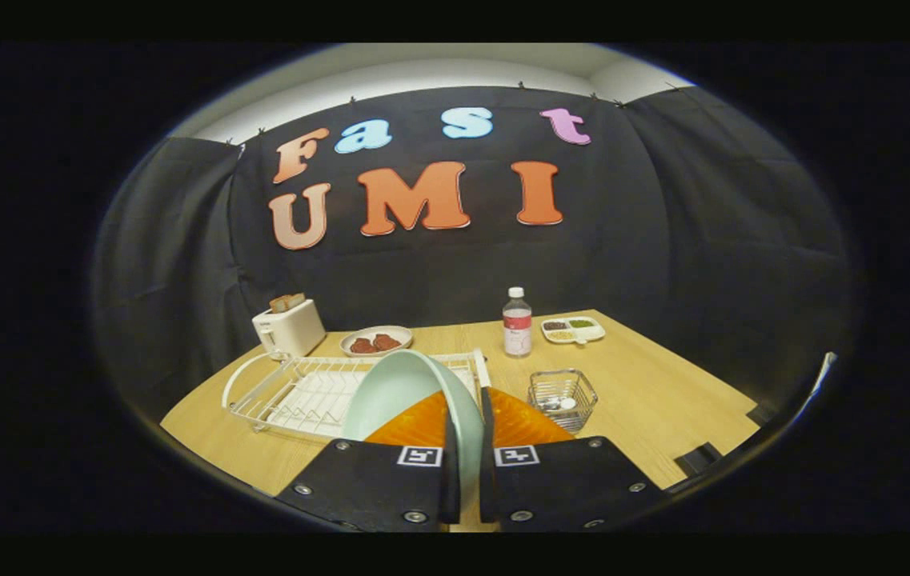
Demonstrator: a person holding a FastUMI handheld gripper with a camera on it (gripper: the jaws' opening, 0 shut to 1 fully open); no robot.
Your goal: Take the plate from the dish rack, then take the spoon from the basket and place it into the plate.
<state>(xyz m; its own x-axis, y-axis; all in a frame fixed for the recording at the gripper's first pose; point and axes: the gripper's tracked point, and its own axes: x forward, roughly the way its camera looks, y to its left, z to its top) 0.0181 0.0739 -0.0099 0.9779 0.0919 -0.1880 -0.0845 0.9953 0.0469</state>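
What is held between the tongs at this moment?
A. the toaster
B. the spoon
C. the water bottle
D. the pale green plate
D: the rim of the pale green plate stands on edge, pinched between the two fingers of the tongs, in front of the white dish rack; the water bottle and toaster stand far beyond on the table.
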